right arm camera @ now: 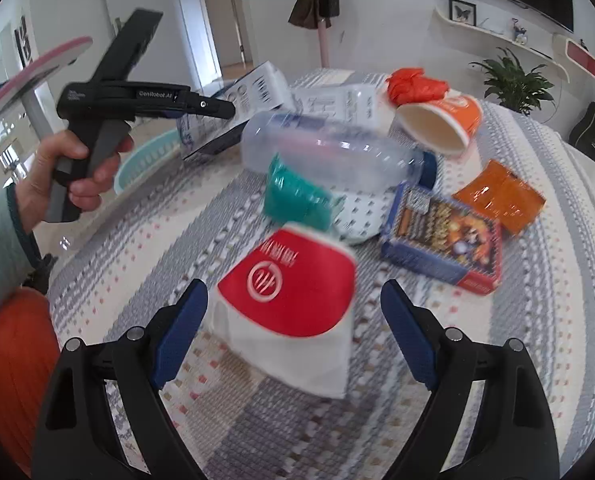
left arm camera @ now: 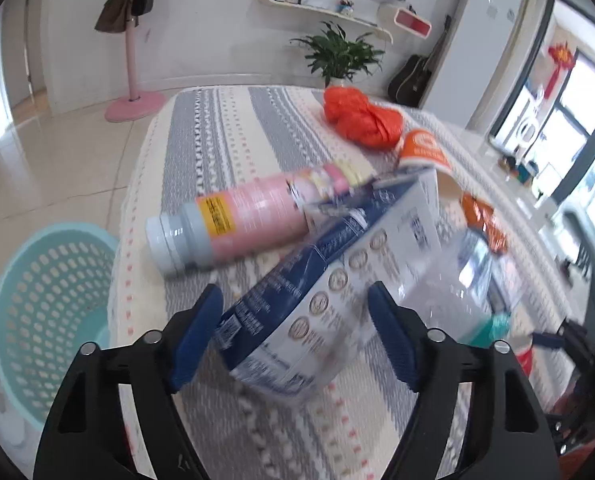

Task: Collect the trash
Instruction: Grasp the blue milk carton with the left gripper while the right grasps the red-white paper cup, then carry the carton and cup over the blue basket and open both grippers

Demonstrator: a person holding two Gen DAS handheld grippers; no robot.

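A striped cloth covers the table in a white-walled room, a teal basket on the floor at its left. Trash crowds the cloth: pink bottle, clear bottle, orange cup, snack box. The left gripper stands partly open around a blue carton, contact unclear. The right gripper, jaws wide, straddles a red-and-white cup.

Bright daylight enters from windows at the right. Strong fisheye bending darkens the corners. Motion blur smears the carton and cup; their print is perhaps unreadable.
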